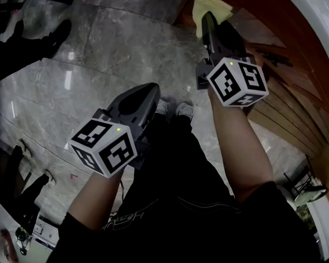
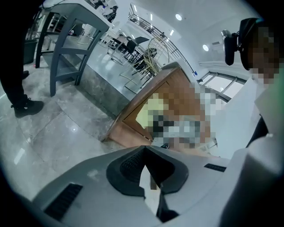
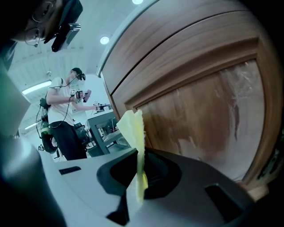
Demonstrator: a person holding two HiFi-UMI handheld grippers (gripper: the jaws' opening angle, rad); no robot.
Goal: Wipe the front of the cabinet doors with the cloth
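Right gripper (image 3: 139, 155) clenched on yellow cloth (image 3: 132, 127) just beside cabinet door (image 3: 202, 113), left gripper (image 2: 144, 149) clenched empty, farther from that door.

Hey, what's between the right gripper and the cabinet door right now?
Only the yellow cloth, pinched in the right gripper and standing before the cabinet door; the right gripper view shows it.

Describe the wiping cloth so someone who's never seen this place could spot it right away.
Find the brown wooden cabinet door. Just in front of it, the right gripper pinches the cloth between its shut jaws. It is the only pale yellow thing there, a thin sheet.
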